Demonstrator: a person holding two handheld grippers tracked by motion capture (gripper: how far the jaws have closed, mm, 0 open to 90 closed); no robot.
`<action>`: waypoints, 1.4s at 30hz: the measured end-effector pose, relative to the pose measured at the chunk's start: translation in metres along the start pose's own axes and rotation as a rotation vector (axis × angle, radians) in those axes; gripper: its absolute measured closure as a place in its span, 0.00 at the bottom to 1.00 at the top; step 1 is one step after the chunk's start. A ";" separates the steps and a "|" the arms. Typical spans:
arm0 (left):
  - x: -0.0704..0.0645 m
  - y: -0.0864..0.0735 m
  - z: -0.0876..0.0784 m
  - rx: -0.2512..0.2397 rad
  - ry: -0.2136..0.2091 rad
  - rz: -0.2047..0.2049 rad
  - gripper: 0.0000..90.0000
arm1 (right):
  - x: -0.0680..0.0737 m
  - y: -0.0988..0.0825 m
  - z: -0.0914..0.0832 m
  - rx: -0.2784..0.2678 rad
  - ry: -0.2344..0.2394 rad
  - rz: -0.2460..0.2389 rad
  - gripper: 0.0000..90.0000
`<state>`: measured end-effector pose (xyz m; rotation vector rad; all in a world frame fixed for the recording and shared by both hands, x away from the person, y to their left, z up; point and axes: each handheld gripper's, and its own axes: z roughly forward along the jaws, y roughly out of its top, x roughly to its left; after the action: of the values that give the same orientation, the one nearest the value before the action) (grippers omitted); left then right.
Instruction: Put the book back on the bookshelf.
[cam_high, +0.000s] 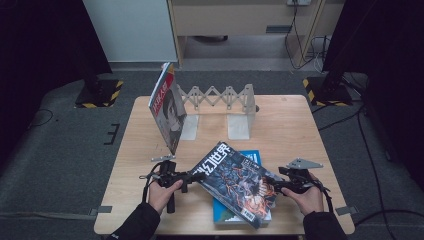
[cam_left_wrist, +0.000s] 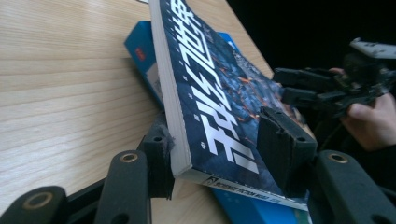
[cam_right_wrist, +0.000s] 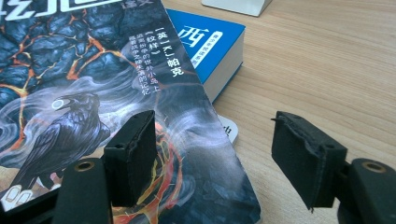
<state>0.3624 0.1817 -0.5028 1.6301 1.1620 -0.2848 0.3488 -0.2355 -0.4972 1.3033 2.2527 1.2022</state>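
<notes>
A: The dark magazine (cam_high: 235, 182) is lying tilted across the blue book (cam_high: 250, 159), on the near part of the wooden table (cam_high: 280, 120). Its cover is showing a black raven, cracked glowing orange rock, and big white characters along the top.

B: How is the left gripper (cam_left_wrist: 219, 149) standing to it?

A: The spine corner of the magazine is sitting between its two jaws. One pad is touching the white page edge, the other pad is lying against the cover, so it is gripping that corner. The corner is looking a little raised from the table.

B: And the right gripper (cam_right_wrist: 212, 154)?

A: Its jaws are standing apart. The far edge of the magazine is passing in front of one jaw, and the other jaw is hanging over bare wood. It is holding nothing as far as I can see.

B: What is standing beyond the grippers?

A: A red-covered magazine (cam_high: 167, 107) is leaning upright against a pale folding book rack (cam_high: 225, 100), well apart from both hands.
</notes>
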 end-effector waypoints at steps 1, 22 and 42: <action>0.001 0.000 0.002 0.013 0.015 0.004 0.54 | 0.000 0.000 0.000 -0.001 -0.001 -0.002 0.34; 0.013 -0.002 0.025 0.104 0.019 0.021 0.39 | 0.000 0.000 0.000 -0.012 -0.001 -0.005 0.34; 0.006 0.011 0.020 0.081 -0.079 -0.070 0.69 | -0.002 -0.001 0.001 -0.010 -0.002 0.005 0.34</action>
<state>0.3813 0.1686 -0.5081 1.6354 1.1615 -0.4429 0.3497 -0.2366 -0.4985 1.3070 2.2400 1.2122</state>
